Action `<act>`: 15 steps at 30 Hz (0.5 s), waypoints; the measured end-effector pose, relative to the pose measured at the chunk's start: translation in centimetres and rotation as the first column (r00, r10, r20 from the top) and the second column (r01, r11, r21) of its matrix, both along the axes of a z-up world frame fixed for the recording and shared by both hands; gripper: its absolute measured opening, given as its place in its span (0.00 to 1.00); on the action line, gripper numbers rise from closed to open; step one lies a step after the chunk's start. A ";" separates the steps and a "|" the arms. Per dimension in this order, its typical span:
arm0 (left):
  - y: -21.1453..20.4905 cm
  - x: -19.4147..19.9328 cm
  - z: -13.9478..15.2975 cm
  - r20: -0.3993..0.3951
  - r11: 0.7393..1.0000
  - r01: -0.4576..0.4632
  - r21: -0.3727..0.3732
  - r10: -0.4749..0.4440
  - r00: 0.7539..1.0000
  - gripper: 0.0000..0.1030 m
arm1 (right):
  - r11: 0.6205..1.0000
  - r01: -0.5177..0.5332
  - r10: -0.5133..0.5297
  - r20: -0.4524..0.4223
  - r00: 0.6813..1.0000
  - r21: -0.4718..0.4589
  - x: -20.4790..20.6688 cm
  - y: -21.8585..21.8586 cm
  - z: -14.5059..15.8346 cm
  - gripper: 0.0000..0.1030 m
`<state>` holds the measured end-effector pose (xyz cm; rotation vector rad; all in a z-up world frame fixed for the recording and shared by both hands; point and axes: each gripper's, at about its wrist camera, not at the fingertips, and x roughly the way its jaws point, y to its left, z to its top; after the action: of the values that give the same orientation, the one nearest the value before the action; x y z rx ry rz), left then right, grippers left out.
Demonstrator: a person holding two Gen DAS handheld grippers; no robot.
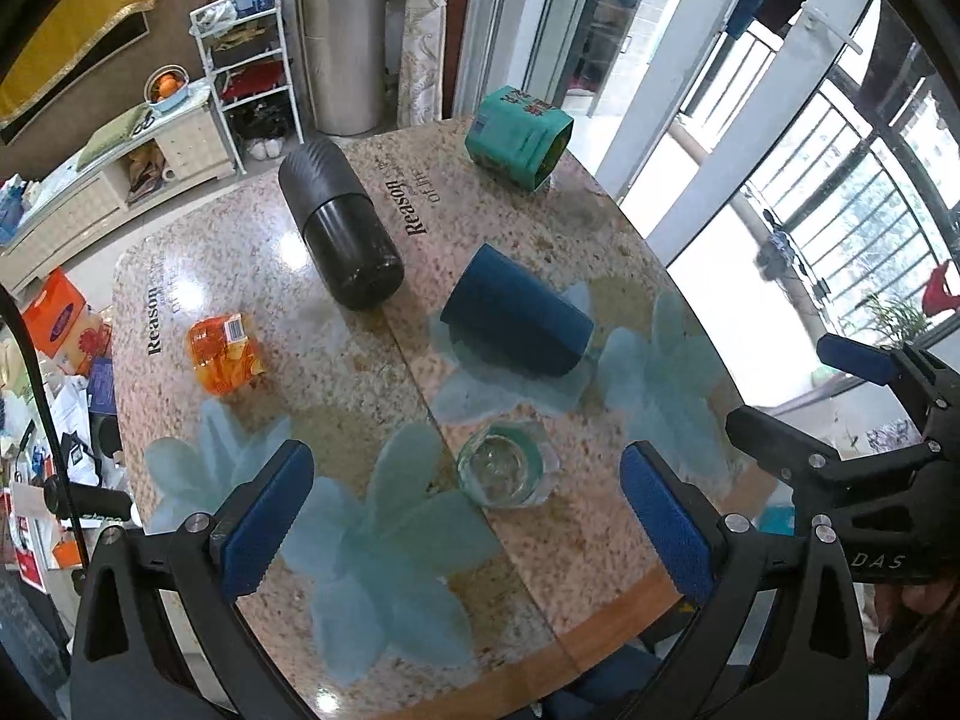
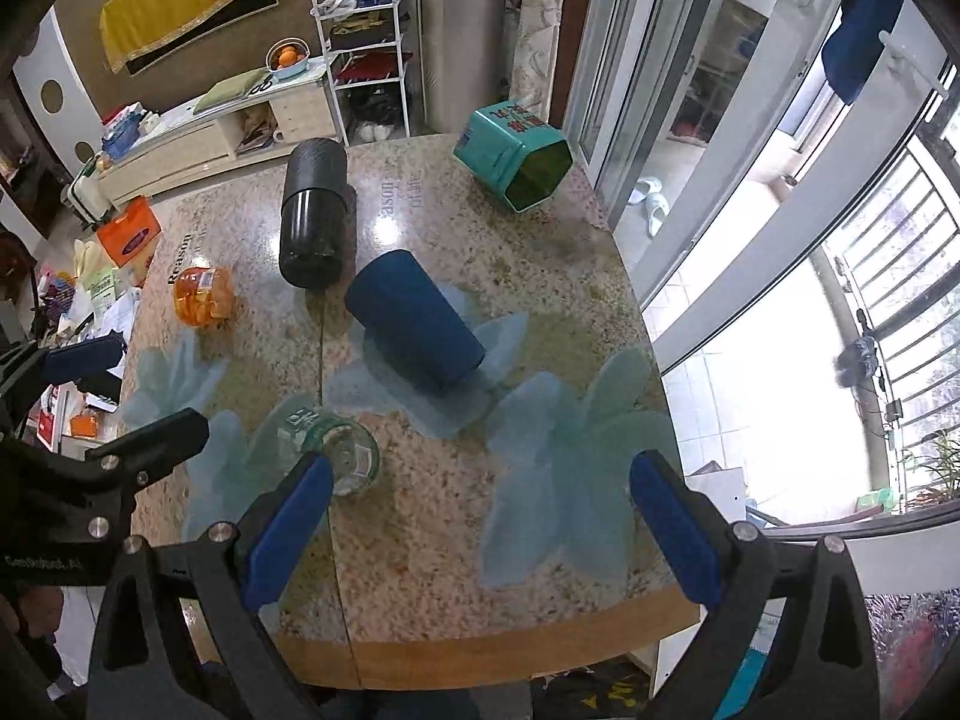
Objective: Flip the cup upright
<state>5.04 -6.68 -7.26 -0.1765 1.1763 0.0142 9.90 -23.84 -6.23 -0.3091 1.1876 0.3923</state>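
A dark blue cup (image 1: 517, 319) lies on its side in the middle of the table, also in the right wrist view (image 2: 414, 327). A small clear glass (image 1: 503, 471) stands upright near the front; it shows in the right wrist view (image 2: 336, 447) beside my right gripper's left finger. My left gripper (image 1: 465, 516) is open and empty, hovering above the table's front part, short of the blue cup. My right gripper (image 2: 480, 531) is open and empty above the front edge. Each gripper shows at the edge of the other's view.
A black cylinder flask (image 1: 339, 222) lies on its side at the back. A teal hexagonal tin (image 1: 519, 135) lies tipped at the far edge. An orange packet (image 1: 225, 351) sits at the left. The stone-patterned table (image 1: 372, 420) ends near a balcony door on the right.
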 end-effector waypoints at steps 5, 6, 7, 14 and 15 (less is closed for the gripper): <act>-0.7 -0.2 -0.1 0.003 0.999 -0.037 -0.007 0.037 0.999 1.00 | 0.999 -0.028 0.029 -0.020 0.999 0.031 0.6 -0.9 -0.7 0.97; -0.9 -0.3 -0.1 0.006 0.999 -0.040 0.002 0.040 0.999 1.00 | 0.999 -0.034 0.035 -0.021 0.999 0.036 0.6 -0.9 -0.8 0.97; -1.2 -0.4 -0.1 0.012 0.999 -0.042 0.012 0.042 0.999 1.00 | 0.998 -0.041 0.042 -0.024 0.999 0.041 0.5 -0.9 -0.9 0.97; -1.8 -0.9 -0.3 0.015 0.997 -0.065 0.038 0.065 0.998 1.00 | 0.997 -0.042 0.043 -0.022 0.999 0.064 0.7 -1.7 -0.7 0.97; -1.8 -1.0 -0.3 0.015 0.997 -0.070 0.034 0.070 0.997 1.00 | 0.997 -0.045 0.046 -0.020 0.999 0.066 0.7 -1.7 -0.7 0.97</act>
<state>4.05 -8.51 -7.60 -0.1866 1.1547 0.0948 10.62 -25.59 -6.88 -0.2757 1.1882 0.4744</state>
